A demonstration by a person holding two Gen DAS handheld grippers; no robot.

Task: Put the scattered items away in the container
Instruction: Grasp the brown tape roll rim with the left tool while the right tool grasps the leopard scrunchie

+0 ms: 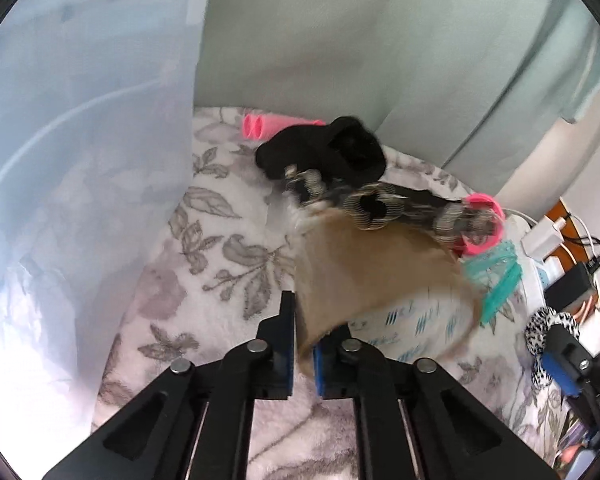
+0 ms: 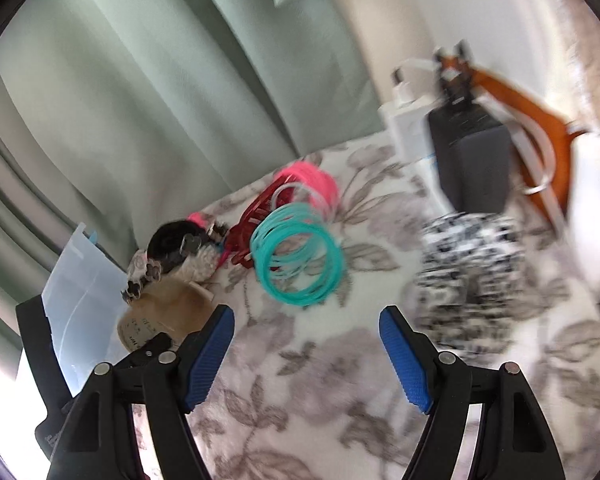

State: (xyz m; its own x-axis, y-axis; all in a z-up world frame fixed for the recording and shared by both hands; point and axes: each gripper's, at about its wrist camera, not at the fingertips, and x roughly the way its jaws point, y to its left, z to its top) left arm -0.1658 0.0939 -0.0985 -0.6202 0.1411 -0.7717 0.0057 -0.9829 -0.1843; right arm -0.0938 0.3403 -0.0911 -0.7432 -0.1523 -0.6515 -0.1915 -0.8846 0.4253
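Note:
My left gripper [image 1: 304, 364] is shut on the wall of a brown tape roll [image 1: 380, 280], one pad inside the ring and one outside. The translucent plastic container [image 1: 80, 160] stands close on its left. Past the roll lie a black cloth item [image 1: 324, 148], pink rollers [image 1: 256, 126], a patterned band [image 1: 380, 204] and a pink ring [image 1: 484, 220]. My right gripper [image 2: 306, 356] is open with nothing between its fingers, over the blanket in front of teal bangles [image 2: 296, 256]. A black-and-white scrunchie [image 2: 468, 264] lies to its right, blurred. A red hair claw [image 2: 256, 216] lies behind the bangles.
Everything rests on a floral blanket [image 2: 300, 420]. A white charger [image 2: 404, 120], a dark power brick [image 2: 472, 160] and cables crowd the right edge. A pale green curtain [image 2: 140, 100] hangs behind. The container [image 2: 80, 280] shows at the left of the right wrist view.

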